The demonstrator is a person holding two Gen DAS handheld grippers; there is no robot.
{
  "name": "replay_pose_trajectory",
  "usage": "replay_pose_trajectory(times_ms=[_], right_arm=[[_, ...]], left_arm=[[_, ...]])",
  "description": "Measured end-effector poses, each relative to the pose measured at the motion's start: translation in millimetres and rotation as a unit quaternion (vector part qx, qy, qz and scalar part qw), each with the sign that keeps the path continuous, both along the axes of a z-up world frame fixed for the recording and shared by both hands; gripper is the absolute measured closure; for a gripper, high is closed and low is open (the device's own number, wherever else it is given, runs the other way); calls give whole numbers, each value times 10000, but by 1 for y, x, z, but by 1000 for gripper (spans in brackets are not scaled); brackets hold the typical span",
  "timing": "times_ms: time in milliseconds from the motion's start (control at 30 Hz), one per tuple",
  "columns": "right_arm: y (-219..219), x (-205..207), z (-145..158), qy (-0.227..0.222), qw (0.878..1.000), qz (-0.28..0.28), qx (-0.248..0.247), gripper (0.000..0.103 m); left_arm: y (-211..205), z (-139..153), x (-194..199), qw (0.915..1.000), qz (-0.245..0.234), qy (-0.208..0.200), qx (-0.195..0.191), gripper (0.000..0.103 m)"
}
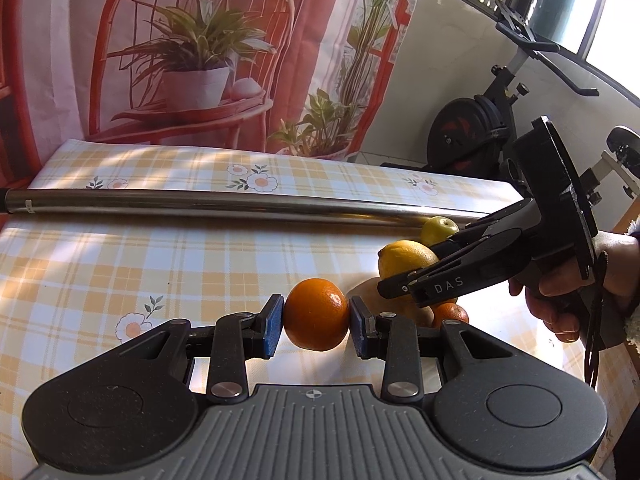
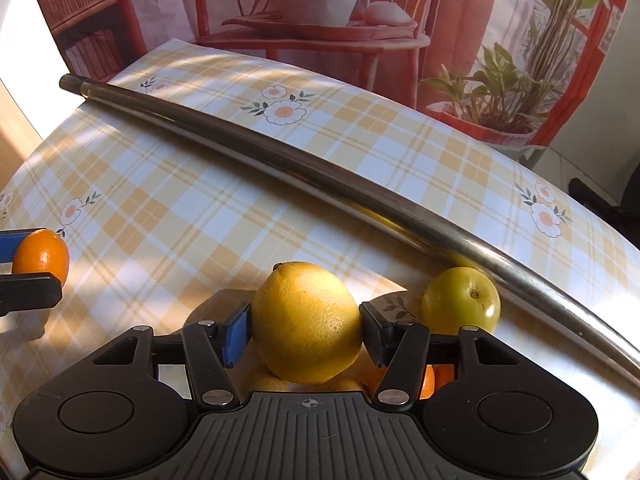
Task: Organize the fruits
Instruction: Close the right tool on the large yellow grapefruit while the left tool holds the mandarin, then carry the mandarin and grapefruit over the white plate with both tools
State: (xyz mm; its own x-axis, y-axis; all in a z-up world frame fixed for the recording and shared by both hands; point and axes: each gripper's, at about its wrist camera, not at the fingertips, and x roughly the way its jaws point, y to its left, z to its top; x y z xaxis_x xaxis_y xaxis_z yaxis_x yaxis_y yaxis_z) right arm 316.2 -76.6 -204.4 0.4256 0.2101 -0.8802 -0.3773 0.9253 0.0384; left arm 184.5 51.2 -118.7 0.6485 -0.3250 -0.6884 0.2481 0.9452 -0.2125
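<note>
Left hand-held gripper (image 1: 316,322) clamps an orange (image 1: 316,314) between its blue pads, lifted above the counter (image 1: 120,248). Right hand-held gripper (image 2: 306,334) grips a lemon (image 2: 306,322) over more oranges (image 2: 428,382) below it. Green apple (image 2: 460,300) sits beside a metal pipe (image 2: 320,168) lying across the yellow plaid, flower-print cloth. Printed plant backdrop (image 1: 192,48) behind; exercise bike (image 1: 480,120) at right. Sunlit patches.
</note>
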Motion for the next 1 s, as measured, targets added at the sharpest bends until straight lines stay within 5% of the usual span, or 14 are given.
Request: replay_pose_trajectory(times_ms=[600, 1000], right_arm=[[-17, -31, 24, -587, 9960, -404, 536, 51], [-47, -100, 61, -1124, 9860, -738, 990, 51]], left_arm=[[-8, 7, -11, 9998, -203, -58, 57, 66], [-18, 23, -27, 9985, -468, -252, 152, 66]])
